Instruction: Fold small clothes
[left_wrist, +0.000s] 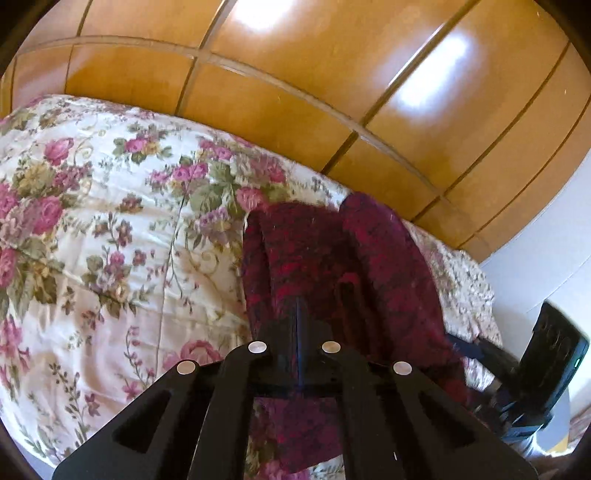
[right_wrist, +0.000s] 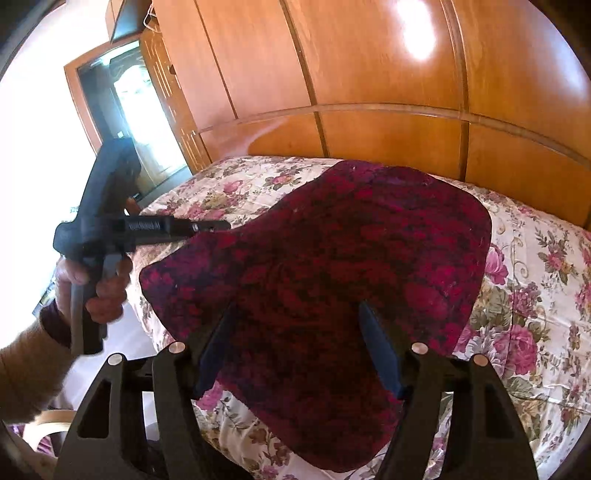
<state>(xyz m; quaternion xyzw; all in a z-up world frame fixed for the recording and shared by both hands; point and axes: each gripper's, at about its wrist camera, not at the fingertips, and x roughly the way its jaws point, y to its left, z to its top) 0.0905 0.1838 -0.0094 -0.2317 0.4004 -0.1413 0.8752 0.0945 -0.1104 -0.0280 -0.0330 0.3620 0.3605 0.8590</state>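
Right wrist view: nearest the lens, the right tongs (right_wrist: 301, 343) stand wide apart, their blue-lined fingers (right_wrist: 380, 354) hovering over the dark red patterned garment (right_wrist: 332, 266) without pinching it. The small piece lies partly lifted on the flowered bedspread (right_wrist: 535, 280), one edge drawn toward the left tongs (right_wrist: 221, 224), which reach in from the side in the person's left hand (right_wrist: 92, 288). In the left wrist view the left tongs (left_wrist: 300, 317) are drawn narrow on a gathered ridge of the garment (left_wrist: 332, 258), the cloth bunching in folds around the fingers; the right device (left_wrist: 554, 354) shows at the edge of that view. The step in hand appears to be carrying one held edge across to make a fold. Done well, that would mean keeping the pinched edge taut and level, letting the free tongs press or catch the opposite edge so the cloth does not drag, and laying the edge down squarely before letting go; the soft fabric may slump or twist if lifted too high. The quilted bedspread is puckered and yielding, so creases underneath could carry into the fold. Beyond the bed rises a glossy wooden headboard (right_wrist: 406, 140) and panelled wardrobe (right_wrist: 332, 55), with a bright doorway (right_wrist: 140, 110) at the far left
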